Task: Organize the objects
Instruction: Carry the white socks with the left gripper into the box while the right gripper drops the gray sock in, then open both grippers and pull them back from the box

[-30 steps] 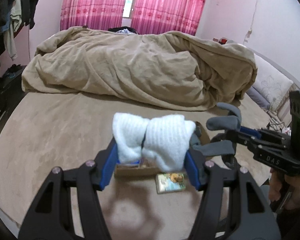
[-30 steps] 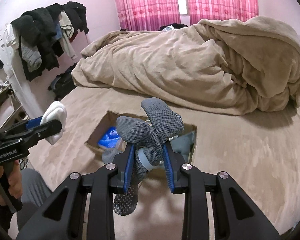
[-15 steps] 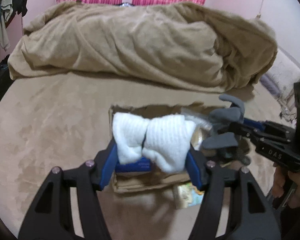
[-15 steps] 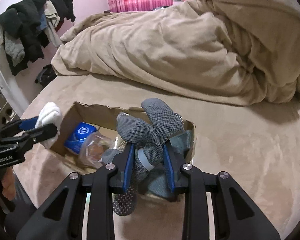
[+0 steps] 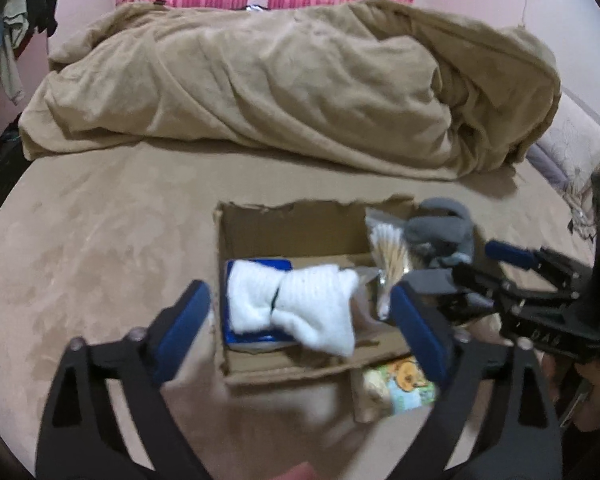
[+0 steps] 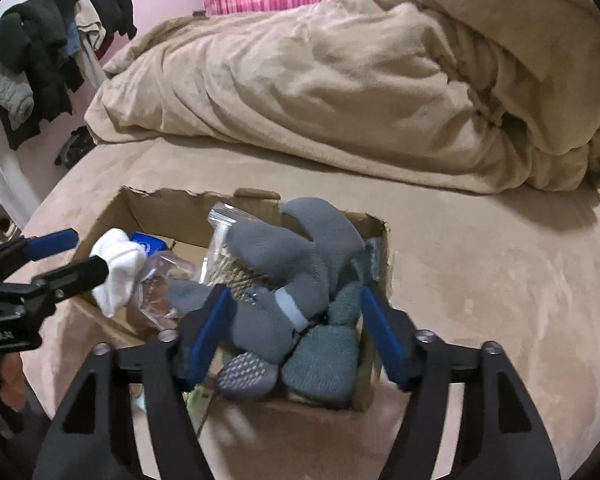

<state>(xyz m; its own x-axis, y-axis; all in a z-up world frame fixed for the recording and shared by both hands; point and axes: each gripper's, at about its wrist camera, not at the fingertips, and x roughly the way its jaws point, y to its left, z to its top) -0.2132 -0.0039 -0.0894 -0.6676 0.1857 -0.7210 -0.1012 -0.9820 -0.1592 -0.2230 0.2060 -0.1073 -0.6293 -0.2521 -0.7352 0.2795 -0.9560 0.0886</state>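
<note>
An open cardboard box (image 5: 300, 224) (image 6: 156, 208) sits on the tan bed. My left gripper (image 5: 300, 320) is open over the box's left part; the white sock bundle (image 5: 296, 304) (image 6: 118, 270) is loose between its jaws, over a blue packet (image 5: 260, 266). My right gripper (image 6: 296, 332) is open over the box's right part; the grey sock bundle (image 6: 296, 256) (image 5: 440, 228) is free between its jaws, on a teal sock (image 6: 324, 356).
A bag of cotton swabs (image 5: 388, 252) leans inside the box. A colourful packet (image 5: 400, 384) lies in front of it. A rumpled tan duvet (image 5: 292, 88) fills the far half of the bed. Clothes (image 6: 52, 52) hang at the left.
Both grippers moved forward over the box and opened. The white sock bundle and the grey sock bundle are released from the jaws.
</note>
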